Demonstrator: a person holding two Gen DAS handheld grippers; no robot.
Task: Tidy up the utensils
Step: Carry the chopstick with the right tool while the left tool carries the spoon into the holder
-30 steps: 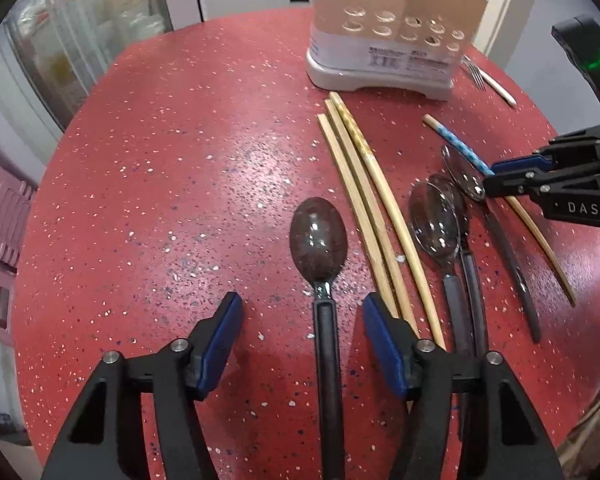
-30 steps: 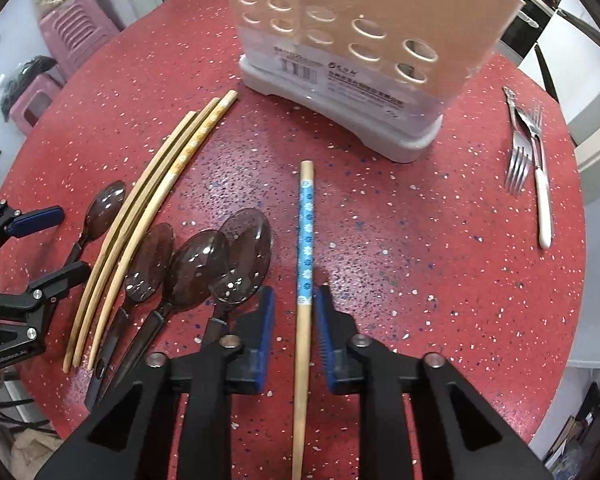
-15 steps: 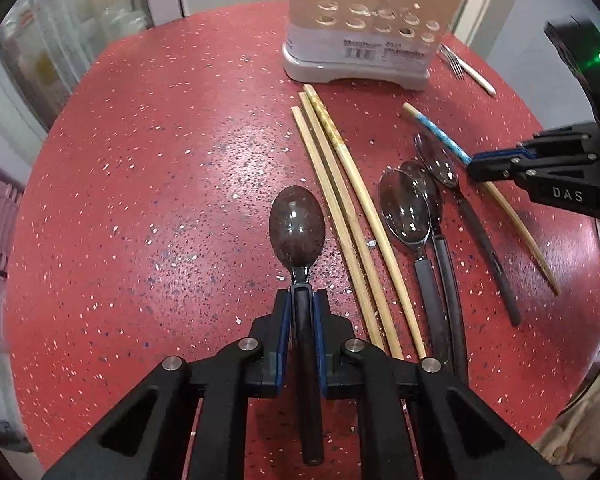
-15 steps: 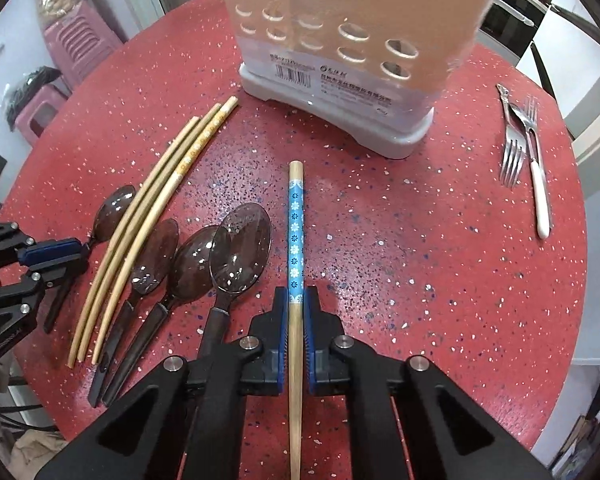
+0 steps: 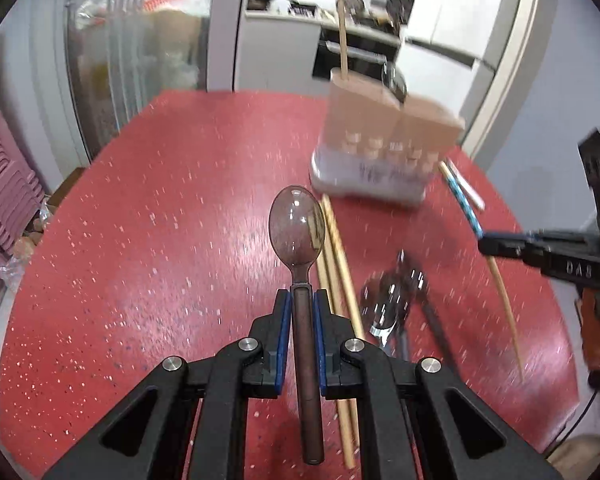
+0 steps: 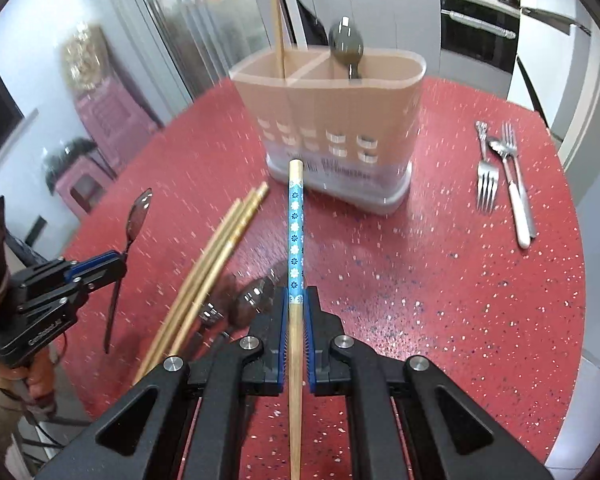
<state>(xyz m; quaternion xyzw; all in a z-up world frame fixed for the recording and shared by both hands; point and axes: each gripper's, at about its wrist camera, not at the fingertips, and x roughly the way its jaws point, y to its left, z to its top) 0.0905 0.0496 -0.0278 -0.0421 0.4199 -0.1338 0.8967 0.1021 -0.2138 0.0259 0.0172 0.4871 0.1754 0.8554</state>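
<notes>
My left gripper (image 5: 301, 300) is shut on the handle of a brown translucent spoon (image 5: 297, 228), held lifted off the red table (image 5: 160, 248). My right gripper (image 6: 296, 300) is shut on a blue-patterned chopstick (image 6: 295, 216), also raised. The beige utensil holder (image 6: 332, 120) stands ahead; one chopstick (image 6: 278, 28) and one dark spoon (image 6: 346, 46) stick up from its compartments. Three plain chopsticks (image 6: 220, 248) and several brown spoons (image 6: 252, 300) lie on the table between the grippers. In the right wrist view the left gripper (image 6: 112, 264) with its spoon shows at the left.
Two metal forks (image 6: 487, 184) and a white-handled piece of cutlery (image 6: 518, 208) lie at the right of the table. Pink stools (image 5: 4, 184) stand beyond the left edge. A glass cabinet and kitchen counters are behind the table.
Both grippers closed, the left on the spoon and the right on the blue chopstick, then lifted them off the table and tilted up toward the holder.
</notes>
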